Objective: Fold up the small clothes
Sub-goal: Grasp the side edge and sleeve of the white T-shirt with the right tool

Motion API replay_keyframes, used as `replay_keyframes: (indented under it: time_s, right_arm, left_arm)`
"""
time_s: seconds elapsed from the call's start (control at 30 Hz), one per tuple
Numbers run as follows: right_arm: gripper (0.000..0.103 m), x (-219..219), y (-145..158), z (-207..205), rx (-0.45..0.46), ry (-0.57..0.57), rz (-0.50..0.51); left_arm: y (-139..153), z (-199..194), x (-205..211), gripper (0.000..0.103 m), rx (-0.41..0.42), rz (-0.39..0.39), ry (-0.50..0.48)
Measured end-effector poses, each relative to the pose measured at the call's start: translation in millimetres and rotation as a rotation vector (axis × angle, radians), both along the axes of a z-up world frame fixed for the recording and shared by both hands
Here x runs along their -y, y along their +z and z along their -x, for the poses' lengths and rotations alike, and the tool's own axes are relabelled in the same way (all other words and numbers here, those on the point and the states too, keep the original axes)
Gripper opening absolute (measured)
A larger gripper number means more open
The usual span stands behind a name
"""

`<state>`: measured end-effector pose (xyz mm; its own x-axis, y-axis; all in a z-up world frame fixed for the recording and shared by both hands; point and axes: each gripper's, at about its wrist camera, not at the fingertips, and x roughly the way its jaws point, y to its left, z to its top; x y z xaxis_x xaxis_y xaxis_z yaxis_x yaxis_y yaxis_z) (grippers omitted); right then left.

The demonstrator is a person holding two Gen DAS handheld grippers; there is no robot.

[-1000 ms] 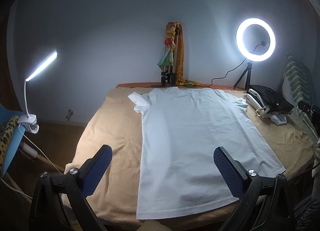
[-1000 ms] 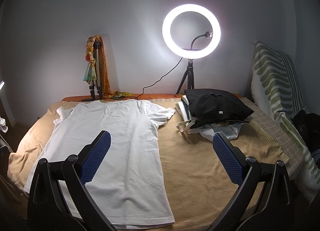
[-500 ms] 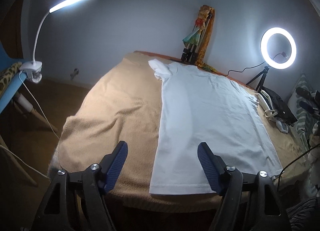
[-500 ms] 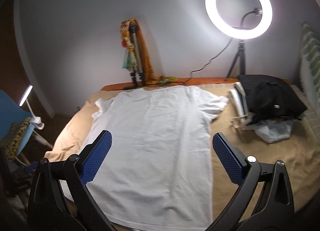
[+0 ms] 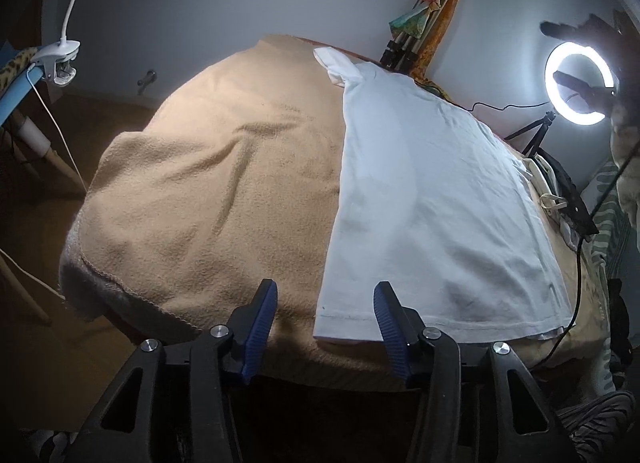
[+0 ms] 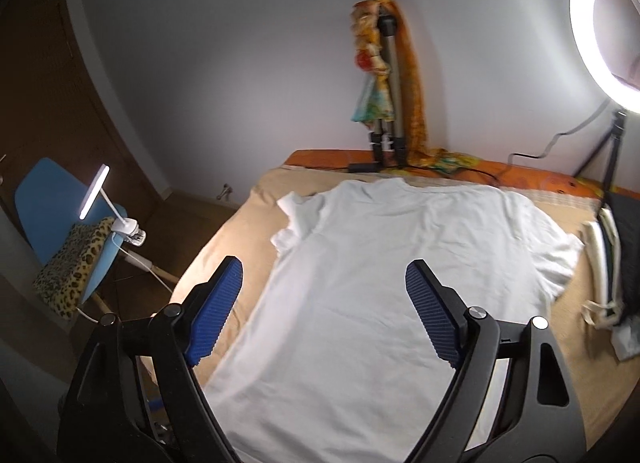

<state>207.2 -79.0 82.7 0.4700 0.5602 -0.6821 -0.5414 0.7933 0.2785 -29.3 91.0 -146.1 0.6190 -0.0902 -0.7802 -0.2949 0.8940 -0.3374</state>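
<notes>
My left claw (image 5: 324, 323) has dropped low and narrowed its gap, released, now straddling the near hem corner of the white cotton T-shirt (image 5: 432, 199), which lies flat on the tan fleece blanket (image 5: 208, 191). My right claw (image 6: 324, 303), also released and wide, has swung toward ten o'clock and hovers over the shirt's middle. I judge the first grasp is close: the left pinches that corner. Folded dark clothes (image 6: 628, 247) wait at three o'clock.

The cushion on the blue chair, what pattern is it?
Leopard print, tan with dark spots; the cushion shows best in the right wrist view.
</notes>
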Motion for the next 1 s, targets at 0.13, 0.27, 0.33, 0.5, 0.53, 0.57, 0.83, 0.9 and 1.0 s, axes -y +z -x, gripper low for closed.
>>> replay_keyframes:
  time_s: [0.13, 0.27, 0.33, 0.5, 0.53, 0.57, 0.83, 0.9, 1.0]
  right_arm:
    - [0.086, -51, -14, -21, -0.032, 0.054, 0.031]
    - [0.086, -97, -38, -43, -0.047, 0.094, 0.08]
    - [0.085, -117, -50, -55, -0.06, 0.109, 0.095]
    - [0.082, -162, -85, -86, -0.093, 0.129, 0.14]
    - [0.081, -171, -92, -92, -0.101, 0.13, 0.149]
    - [0.081, -180, -101, -100, -0.112, 0.129, 0.159]
    - [0.072, -234, -159, -149, -0.178, 0.112, 0.22]
    - [0.072, -243, -171, -158, -0.19, 0.108, 0.23]
    - [0.062, -255, -187, -170, -0.217, 0.112, 0.258]
  left_arm:
    - [-7, -6, 2, 0.041, -0.006, 0.047, -0.02]
    - [-10, -11, 0, 0.033, -0.006, 0.095, -0.031]
    - [-12, -12, -3, 0.024, 0.004, 0.133, -0.029]
    - [-14, -14, -10, 0.008, 0.039, 0.239, -0.044]
    - [-13, -14, -11, 0.004, 0.045, 0.243, -0.048]
    - [-11, -15, -10, 0.003, 0.052, 0.245, -0.054]
    - [-9, -21, -11, 0.0, 0.076, 0.302, -0.059]
    - [-9, -22, -12, 0.0, 0.077, 0.313, -0.061]
    - [-8, -25, -11, 0.0, 0.078, 0.318, -0.065]
